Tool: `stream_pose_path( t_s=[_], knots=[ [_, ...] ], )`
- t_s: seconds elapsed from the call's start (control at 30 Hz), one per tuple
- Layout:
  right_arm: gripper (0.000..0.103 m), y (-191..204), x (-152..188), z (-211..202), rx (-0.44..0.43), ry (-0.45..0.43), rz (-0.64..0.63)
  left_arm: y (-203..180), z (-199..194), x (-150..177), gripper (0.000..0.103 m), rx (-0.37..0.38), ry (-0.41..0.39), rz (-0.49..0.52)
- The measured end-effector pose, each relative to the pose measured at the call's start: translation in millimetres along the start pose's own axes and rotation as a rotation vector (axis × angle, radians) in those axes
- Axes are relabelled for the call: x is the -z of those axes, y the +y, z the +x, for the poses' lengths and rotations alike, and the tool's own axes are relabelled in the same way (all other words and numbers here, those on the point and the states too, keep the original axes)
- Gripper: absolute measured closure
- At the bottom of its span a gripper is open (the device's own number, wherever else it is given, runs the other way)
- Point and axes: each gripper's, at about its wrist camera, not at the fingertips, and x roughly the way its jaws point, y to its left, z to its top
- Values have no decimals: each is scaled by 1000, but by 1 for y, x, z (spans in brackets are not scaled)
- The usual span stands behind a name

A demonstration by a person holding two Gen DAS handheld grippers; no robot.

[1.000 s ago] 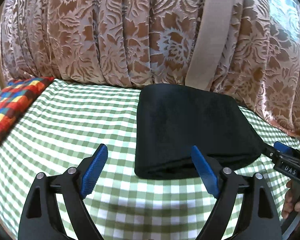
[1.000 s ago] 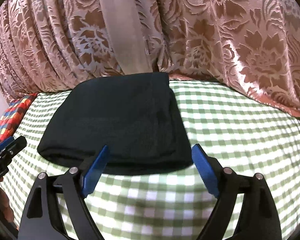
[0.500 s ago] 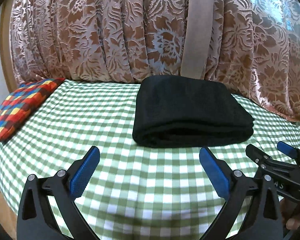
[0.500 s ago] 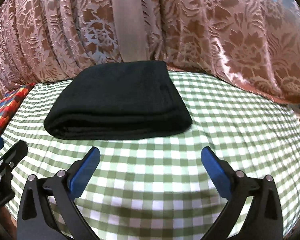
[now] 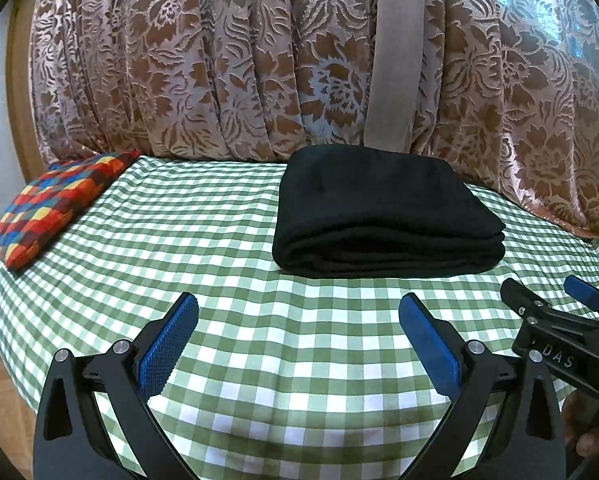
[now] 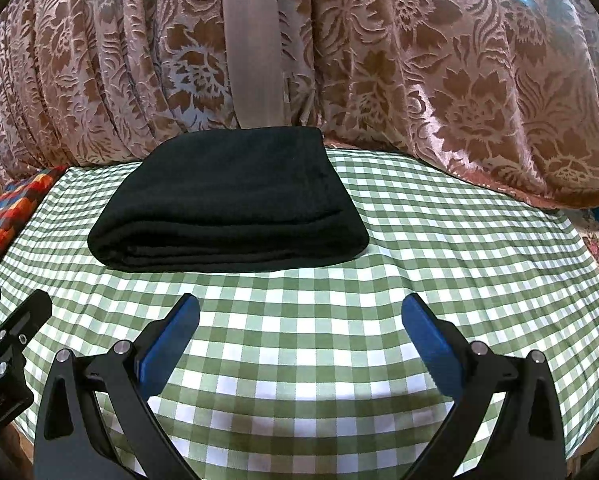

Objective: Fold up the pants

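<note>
The black pants (image 5: 383, 208) lie folded into a thick rectangle at the far side of the green checked tablecloth (image 5: 227, 240), close to the curtain. The right wrist view shows the same pants (image 6: 231, 204) with stacked layers along the near edge. My left gripper (image 5: 299, 320) hangs open over bare cloth, short of the pants, with nothing between its blue pads. My right gripper (image 6: 299, 320) is likewise open and empty, a short way back from the bundle. Each gripper shows at the other view's edge: right gripper (image 5: 559, 320), left gripper (image 6: 7, 332).
A brown floral curtain (image 5: 239, 60) with a plain beige band (image 5: 395, 52) hangs right behind the table. A multicoloured patchwork cushion (image 5: 55, 204) lies on the far left corner. The table edge drops off at left and right.
Both grippers have drawn back from the near edge of the pants and their jaws have spread wider. The folded pants stay where they lay.
</note>
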Motion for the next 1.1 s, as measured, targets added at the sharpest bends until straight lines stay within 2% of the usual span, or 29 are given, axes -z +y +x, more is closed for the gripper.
stream_pose_path(
  t_s=[1.1],
  knots=[
    [2, 8, 4, -12, -1, -22, -10, 2, -16, 0, 4, -16, -24, -6]
  ],
)
